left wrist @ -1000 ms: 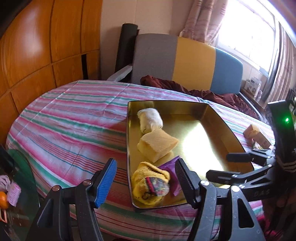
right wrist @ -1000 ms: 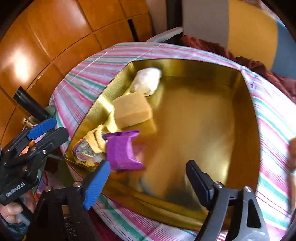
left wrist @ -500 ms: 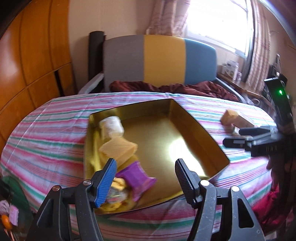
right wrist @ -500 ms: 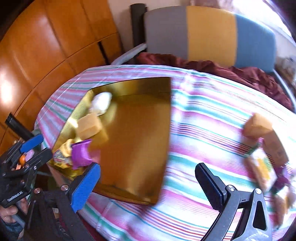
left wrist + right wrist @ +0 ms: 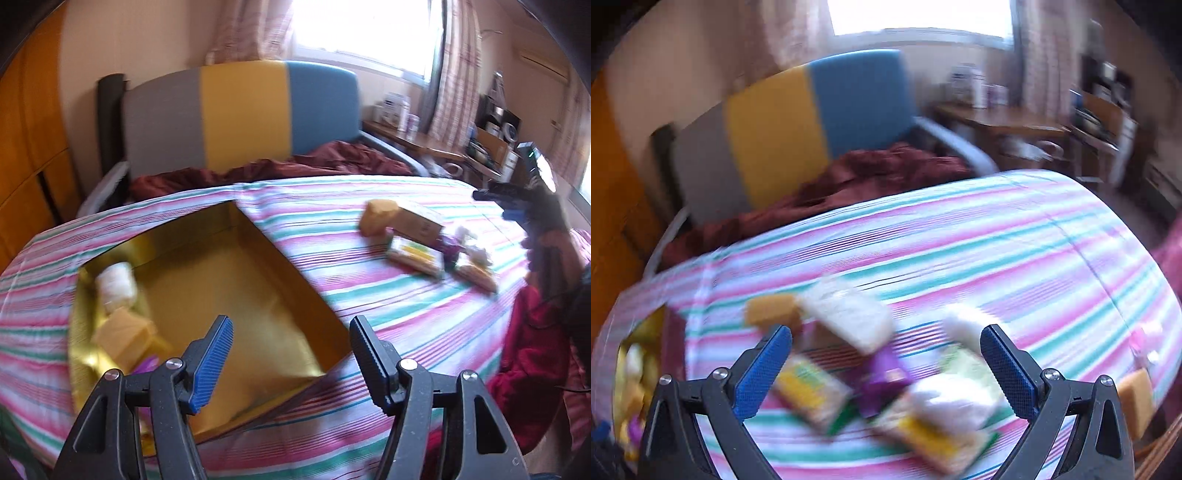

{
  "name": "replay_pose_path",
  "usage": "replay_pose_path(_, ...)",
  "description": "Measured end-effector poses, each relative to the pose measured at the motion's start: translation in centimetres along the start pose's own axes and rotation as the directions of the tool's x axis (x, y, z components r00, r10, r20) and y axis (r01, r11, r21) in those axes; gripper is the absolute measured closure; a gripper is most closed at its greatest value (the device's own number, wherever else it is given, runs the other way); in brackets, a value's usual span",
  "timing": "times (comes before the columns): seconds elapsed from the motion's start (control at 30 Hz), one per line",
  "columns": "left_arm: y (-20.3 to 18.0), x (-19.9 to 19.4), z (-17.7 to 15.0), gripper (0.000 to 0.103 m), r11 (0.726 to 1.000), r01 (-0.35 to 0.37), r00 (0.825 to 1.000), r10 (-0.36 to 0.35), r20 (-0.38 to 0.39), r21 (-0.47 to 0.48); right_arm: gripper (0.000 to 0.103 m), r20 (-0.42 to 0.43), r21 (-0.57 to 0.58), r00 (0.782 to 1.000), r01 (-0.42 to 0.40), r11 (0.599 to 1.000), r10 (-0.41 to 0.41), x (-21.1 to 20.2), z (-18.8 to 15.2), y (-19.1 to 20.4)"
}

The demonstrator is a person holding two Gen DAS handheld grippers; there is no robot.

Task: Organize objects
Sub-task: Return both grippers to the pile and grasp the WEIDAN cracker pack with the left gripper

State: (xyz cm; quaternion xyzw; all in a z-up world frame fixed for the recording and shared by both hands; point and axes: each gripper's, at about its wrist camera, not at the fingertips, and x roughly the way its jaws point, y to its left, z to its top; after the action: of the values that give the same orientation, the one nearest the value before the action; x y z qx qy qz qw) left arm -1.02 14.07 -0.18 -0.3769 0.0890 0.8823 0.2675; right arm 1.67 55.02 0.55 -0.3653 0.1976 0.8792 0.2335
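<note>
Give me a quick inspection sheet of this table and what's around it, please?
Surface: round table under a striped cloth.
Job's things: gold tray holding a white roll and a yellow sponge; loose pile of packets still on the cloth.
Clutter: another sponge near the table edge.
Grippers: left gripper open, empty, over the tray; right gripper open, empty, over the pile.
Cables: nothing seen.
Surroundings: tricolour chair, dark red blanket, bright window.

Round table under a pink, green and white striped cloth point(image 5: 369, 310). Near its left edge, a shallow gold metal tray point(image 5: 236, 295). Toward the right edge, a loose cluster: orange sponge block point(image 5: 378, 216), tan cardboard box point(image 5: 419, 223), yellow-green packets point(image 5: 415, 254), possibly a purple wrapper point(image 5: 882, 376), blurred.
</note>
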Motion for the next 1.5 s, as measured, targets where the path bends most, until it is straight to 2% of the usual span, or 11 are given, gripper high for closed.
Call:
replay_pose_path(0.13, -3.5, 1.5, 1.7, 0.037, 0.996, 0.076, 0.997, -0.075, -0.024, 0.043, 0.000, -0.060, 0.270, 0.996, -0.046, 0.962, 0.065, 1.8, -0.7, -5.6)
replay_pose_path(0.3, -8.1, 4.8, 4.0, 0.036, 0.983, 0.177, 0.982, -0.172, -0.082, 0.054, 0.000, -0.043, 0.328, 0.994, -0.080, 0.941, 0.100, 1.7, -0.6, -6.4)
replay_pose_path(0.5, -11.4, 11.8, 6.0, 0.037, 0.963, 0.257, 0.932, -0.271, -0.242, -0.086, 0.000, -0.029, 0.324, 0.991, -0.115, 0.939, 0.132, 1.6, -0.9, -6.0)
replay_pose_path(0.63, -12.3, 16.8, 6.8, 0.037, 0.941, 0.246, 0.889, -0.315, -0.333, -0.231, 0.000, -0.026, 0.317, 0.986, -0.147, 0.937, 0.163, 1.6, -0.9, -5.8)
replay_pose_path(0.73, -13.0, 19.7, 7.1, 0.037, 0.929, 0.215, 0.873, -0.321, -0.367, -0.301, 0.000, -0.026, 0.314, 0.981, -0.173, 0.933, 0.191, 1.7, -1.0, -5.7)
replay_pose_path(1.07, -15.4, 23.7, 9.7, 0.036, 0.949, 0.106, 0.909, -0.214, -0.358, -0.297, 0.000, -0.038, 0.311, 0.965, -0.236, 0.921, 0.260, 2.3, -1.0, -5.2)
replay_pose_path(1.17, -16.6, 24.3, 10.2, 0.031, 0.971, 0.079, 0.921, -0.157, -0.356, -0.224, 0.000, -0.031, 0.312, 0.963, -0.244, 0.918, 0.267, 2.3, -0.9, -5.3)
replay_pose_path(1.3, -18.8, 24.1, 9.3, 0.026, 0.998, 0.058, 0.938, -0.055, -0.342, -0.002, 0.000, -0.013, 0.352, 0.964, -0.243, 0.904, 0.265, 2.2, -0.9, -6.1)
replay_pose_path(1.33, -19.1, 23.7, 8.7, 0.027, 0.998, 0.054, 0.946, -0.040, -0.321, 0.035, 0.000, -0.006, 0.366, 0.964, -0.244, 0.898, 0.264, 2.2, -1.0, -6.5)
replay_pose_path(1.4, -18.3, 22.6, 7.7, 0.049, 0.997, 0.055, 0.962, -0.040, -0.272, 0.046, 0.000, 0.022, 0.408, 0.969, -0.235, 0.882, 0.247, 1.8, -1.0, -7.6)
replay_pose_path(1.5, -16.5, 20.8, 6.3, 0.055, 0.993, 0.113, 0.962, -0.103, -0.251, 0.024, 0.000, 0.060, 0.496, 0.969, -0.237, 0.835, 0.239, 1.6, -1.4, -9.7)
